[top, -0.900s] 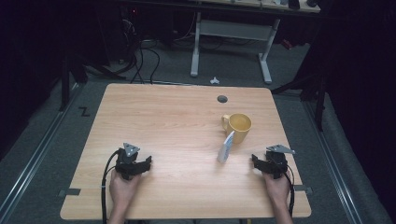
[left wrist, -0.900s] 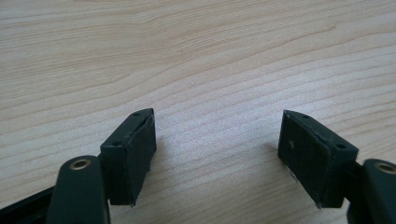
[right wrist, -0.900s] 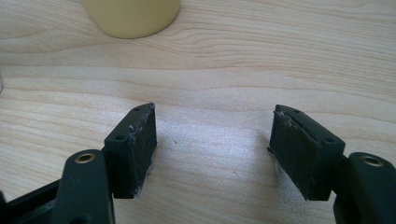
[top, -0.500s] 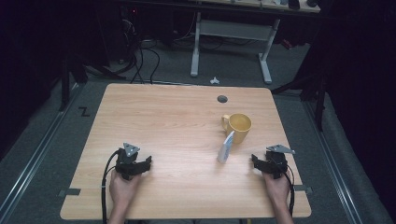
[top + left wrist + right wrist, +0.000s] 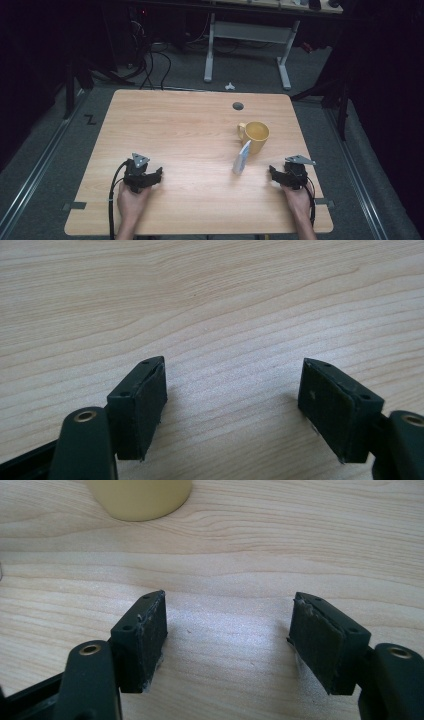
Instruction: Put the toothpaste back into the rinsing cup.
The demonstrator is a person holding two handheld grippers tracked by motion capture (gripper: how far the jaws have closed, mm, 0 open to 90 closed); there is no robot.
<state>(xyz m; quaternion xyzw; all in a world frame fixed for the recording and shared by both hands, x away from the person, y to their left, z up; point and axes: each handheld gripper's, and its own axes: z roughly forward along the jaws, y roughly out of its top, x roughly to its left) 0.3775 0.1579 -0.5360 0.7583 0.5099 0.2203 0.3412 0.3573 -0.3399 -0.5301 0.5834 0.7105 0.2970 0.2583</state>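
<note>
- The left gripper (image 5: 150, 176) rests on the wooden table (image 5: 175, 130) near its front left edge, jaws spread wide with nothing between them; in the left gripper view only bare wood grain lies ahead of its pads (image 5: 145, 405).
- The right gripper (image 5: 276, 173) sits near the front right edge, jaws likewise wide and empty.
- Nearest to it stands a yellow mug (image 5: 256, 136), upright right of the table's centre, its handle turned to the left; its base (image 5: 140, 497) shows at the top of the right gripper view, well ahead of the jaws.
- The mug looks stiff, glazed and probably slippery — likely breakable if dropped. A pinch over the rim wall or across the handle seems the safest hold.
- A small pale-blue packet (image 5: 242, 157) stands tilted just in front of the mug, between it and the right gripper — light, easily toppled, and in the way of a straight reach.
- A round cable hole (image 5: 238, 106) lies behind the mug, well apart.
</note>
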